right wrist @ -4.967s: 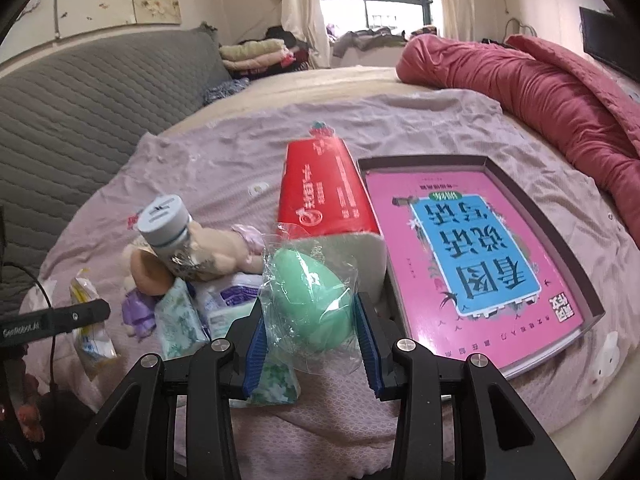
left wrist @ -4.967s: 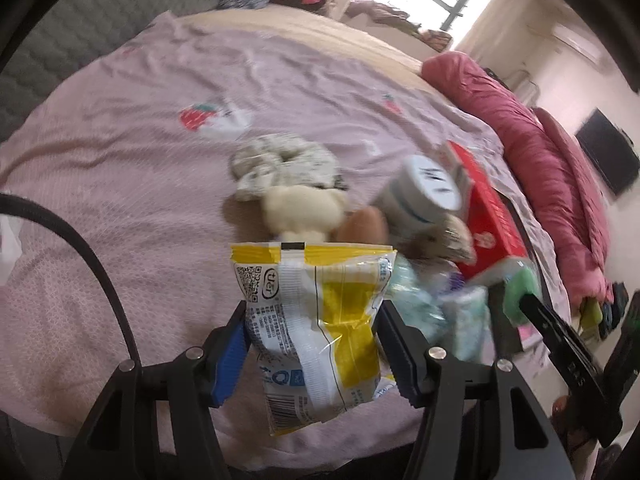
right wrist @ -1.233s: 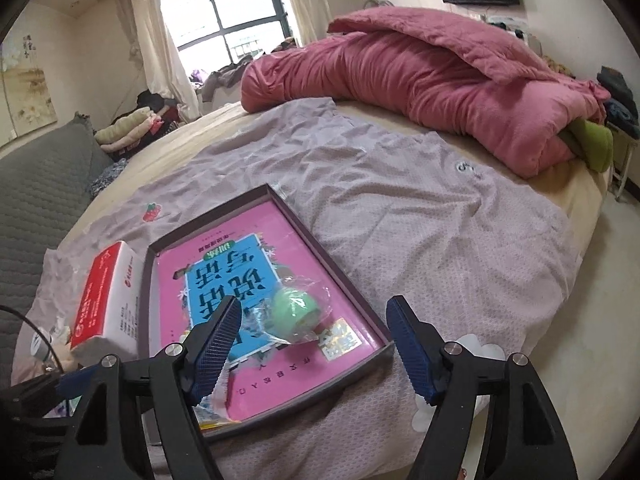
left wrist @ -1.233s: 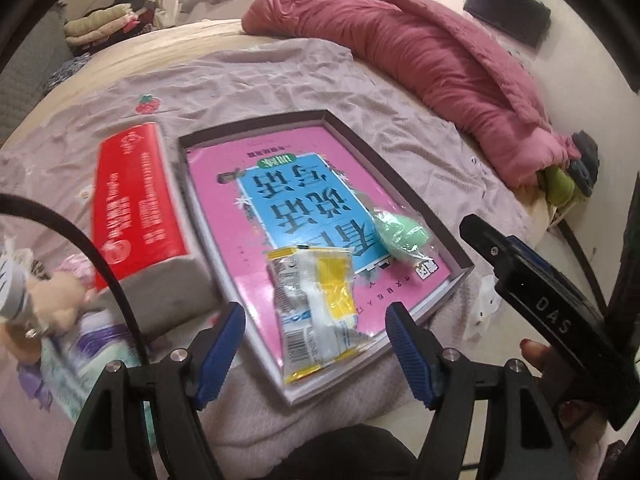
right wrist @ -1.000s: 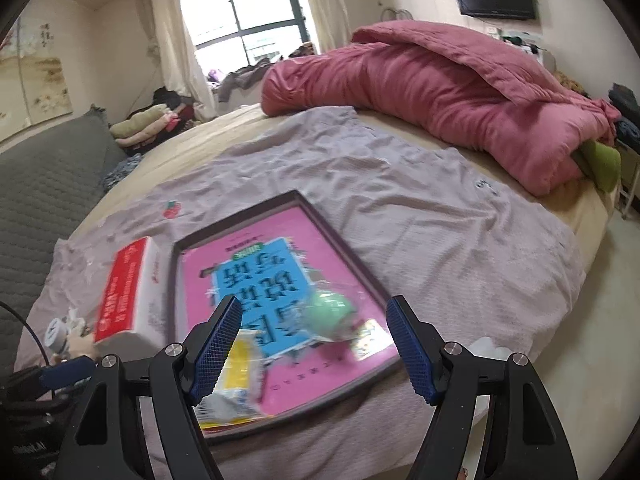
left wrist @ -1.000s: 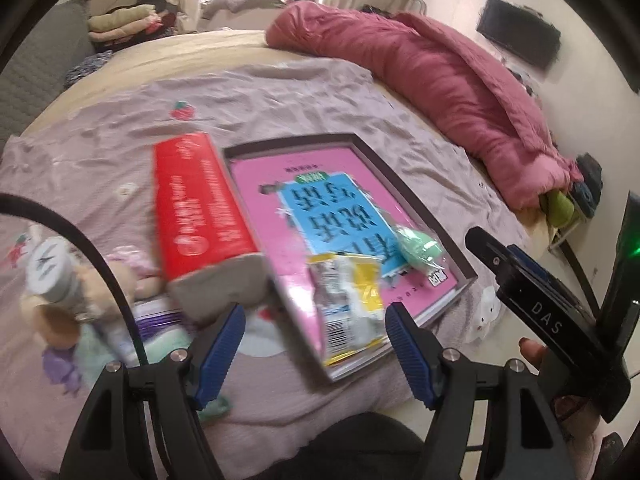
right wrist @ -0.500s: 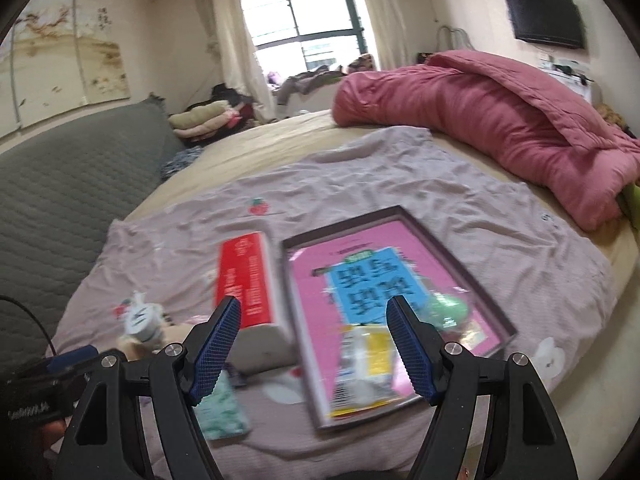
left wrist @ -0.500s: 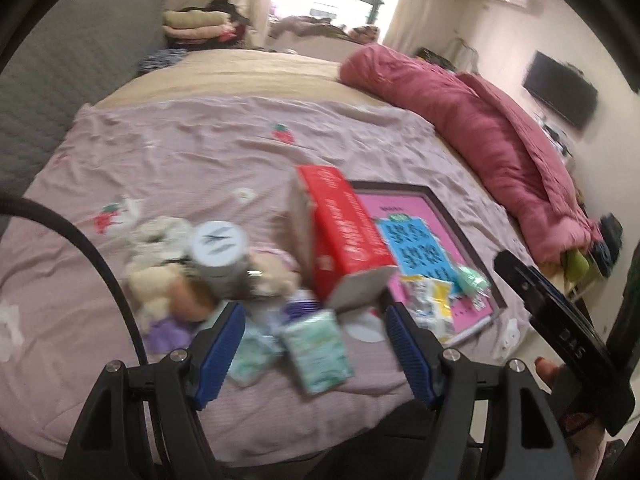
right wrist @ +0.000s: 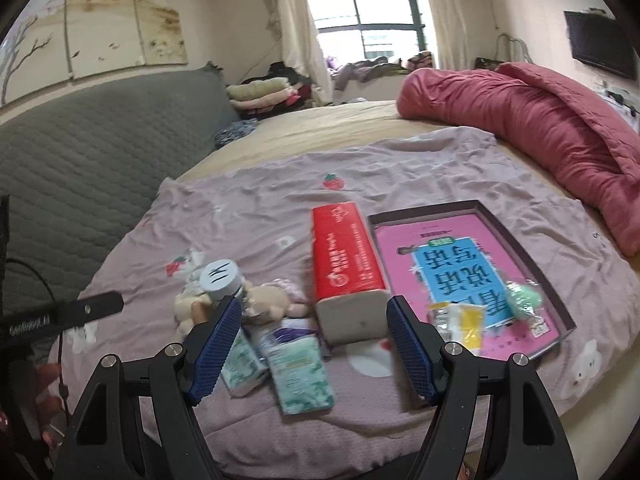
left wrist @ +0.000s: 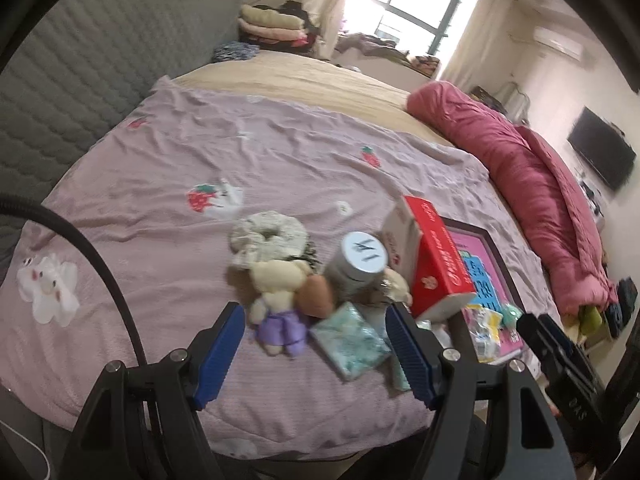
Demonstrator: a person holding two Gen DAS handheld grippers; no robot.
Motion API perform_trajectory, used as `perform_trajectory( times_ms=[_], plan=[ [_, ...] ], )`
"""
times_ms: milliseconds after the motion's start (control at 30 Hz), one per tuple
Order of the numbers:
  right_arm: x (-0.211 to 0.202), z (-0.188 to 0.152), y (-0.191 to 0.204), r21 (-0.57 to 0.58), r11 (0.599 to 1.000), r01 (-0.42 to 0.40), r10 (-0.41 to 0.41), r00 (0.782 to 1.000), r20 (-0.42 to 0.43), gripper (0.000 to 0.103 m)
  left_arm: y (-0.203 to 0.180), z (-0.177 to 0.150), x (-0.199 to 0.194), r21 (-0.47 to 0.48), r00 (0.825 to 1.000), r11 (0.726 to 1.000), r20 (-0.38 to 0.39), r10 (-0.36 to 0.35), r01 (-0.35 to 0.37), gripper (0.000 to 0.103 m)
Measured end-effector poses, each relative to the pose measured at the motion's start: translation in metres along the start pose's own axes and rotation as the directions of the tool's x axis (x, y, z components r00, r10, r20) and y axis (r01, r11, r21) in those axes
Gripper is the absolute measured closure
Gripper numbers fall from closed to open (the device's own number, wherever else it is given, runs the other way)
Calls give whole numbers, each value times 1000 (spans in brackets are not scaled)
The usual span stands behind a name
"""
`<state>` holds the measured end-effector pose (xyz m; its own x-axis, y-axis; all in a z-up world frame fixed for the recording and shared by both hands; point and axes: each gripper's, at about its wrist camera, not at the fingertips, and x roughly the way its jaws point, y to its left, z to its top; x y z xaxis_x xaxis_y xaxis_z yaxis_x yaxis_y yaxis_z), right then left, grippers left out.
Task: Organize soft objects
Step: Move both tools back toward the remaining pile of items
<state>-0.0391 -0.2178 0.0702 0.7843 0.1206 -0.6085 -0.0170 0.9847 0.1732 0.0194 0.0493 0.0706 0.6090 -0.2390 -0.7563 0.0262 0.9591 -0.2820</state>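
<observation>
A heap of soft things lies on the pink bed sheet: a cream plush doll in purple (left wrist: 278,304), a floral scrunchie (left wrist: 268,238), teal tissue packs (left wrist: 350,340) (right wrist: 300,364), a grey-lidded jar (left wrist: 360,266) (right wrist: 222,280) and a red tissue box (left wrist: 436,268) (right wrist: 346,264). The dark-rimmed tray (right wrist: 560,308) with its pink and blue card holds a yellow snack packet (right wrist: 460,324) and a green egg-shaped sponge in plastic (right wrist: 522,300). My left gripper (left wrist: 316,354) hangs open above the heap. My right gripper (right wrist: 312,346) is open and empty over the tissue packs.
A rolled red quilt (right wrist: 540,128) lies along the bed's right side. A grey quilted headboard (right wrist: 92,152) stands at the left, folded clothes (right wrist: 260,98) behind it. The bed's near edge runs just under both grippers.
Both grippers, open and empty, have swung left from the tray toward the heap. The snack packet and the green sponge stay in the tray where they were let go.
</observation>
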Motion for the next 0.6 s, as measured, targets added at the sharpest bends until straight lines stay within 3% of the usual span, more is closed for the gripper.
perform_trajectory(
  times_ms=[333,600],
  plan=[
    [27,-25,12,-27,999,-17,15,997,-77,27,38,1,14,-72,999,997,-15,40,-41,30],
    [58,-39,15,-51,998,-23,16,990,-139,27,50,9,58,-106,997,993,-64,39,-46,30]
  ],
)
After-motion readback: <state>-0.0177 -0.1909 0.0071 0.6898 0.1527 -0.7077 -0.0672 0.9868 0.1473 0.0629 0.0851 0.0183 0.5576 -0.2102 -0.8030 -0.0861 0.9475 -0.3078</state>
